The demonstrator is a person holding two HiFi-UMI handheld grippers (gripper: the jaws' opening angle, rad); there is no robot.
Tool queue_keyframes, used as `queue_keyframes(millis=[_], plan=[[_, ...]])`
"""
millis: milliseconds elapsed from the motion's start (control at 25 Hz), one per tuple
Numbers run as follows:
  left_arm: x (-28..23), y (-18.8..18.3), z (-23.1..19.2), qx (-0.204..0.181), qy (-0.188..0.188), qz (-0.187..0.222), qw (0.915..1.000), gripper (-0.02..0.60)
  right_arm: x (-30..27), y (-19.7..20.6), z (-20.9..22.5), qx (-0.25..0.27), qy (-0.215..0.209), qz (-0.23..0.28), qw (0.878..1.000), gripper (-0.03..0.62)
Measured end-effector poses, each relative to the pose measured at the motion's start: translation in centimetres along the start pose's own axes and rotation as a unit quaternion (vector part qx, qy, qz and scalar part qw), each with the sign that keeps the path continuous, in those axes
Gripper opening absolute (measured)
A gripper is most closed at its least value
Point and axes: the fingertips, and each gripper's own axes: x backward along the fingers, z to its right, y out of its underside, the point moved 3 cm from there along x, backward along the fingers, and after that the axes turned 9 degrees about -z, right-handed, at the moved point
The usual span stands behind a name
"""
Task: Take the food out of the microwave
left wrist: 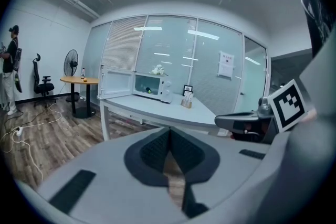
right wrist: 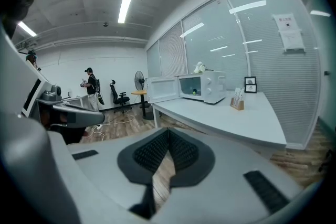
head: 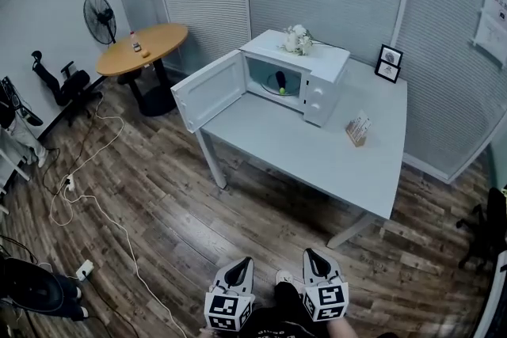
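Both grippers are empty. The left gripper [head: 240, 271] and right gripper [head: 315, 263] sit low at the bottom of the head view, side by side, pointing toward the counter [head: 317, 158]. In the left gripper view the fingers [left wrist: 152, 150] are pressed together at the tips with nothing between them, only floor showing through the slit lower down. It's the same in the right gripper view: fingers [right wrist: 184, 152] closed tip to tip, holding nothing.

The microwave [head: 317, 75] stands at the back of the counter, well apart from us. Its door [head: 212, 89] is already swung wide open to the left, past the counter edge. The food [head: 282, 90] is inside the cavity. We see a small green round item low in there with a dark upright shape just behind it, but it's too small to say what the dark thing is. The green item also shows in both gripper views.

We judge this as the approach step. The door part is done and the reach has not begun. Neither gripper is near the microwave, and a stretch of floor lies between us and the counter.

Next we think we need to close the gap to the counter, then part the fingers of one gripper before going in. The right looks better placed, since the door hangs on the left side. We would go in level through the opening, keep clear of the door and the cavity walls, close on the green item and draw it straight out. The item is small and round, so we think the grip needs centring or it could roll off.
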Motion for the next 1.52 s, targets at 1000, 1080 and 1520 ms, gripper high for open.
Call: queue_keyframes(millis=[1000, 1080, 1520], plan=[[-14.5, -6.8, 2.7, 0.019, 0.002, 0.003, 0.9998, 0.008, -9.5, -6.2, 10.8, 0.027, -0.036, -0.009, 0.999, 0.005], [-14.8, -6.6, 3.0, 0.019, 0.001, 0.0, 0.9998, 0.008, -9.5, -6.1, 11.0, 0.024, -0.036, -0.011, 0.999, 0.005], [-17.7, -8.1, 2.4, 0.016, 0.019, 0.007, 0.9997, 0.008, -11.4, -6.5, 11.5, 0.017, -0.035, -0.019, 0.999, 0.005]])
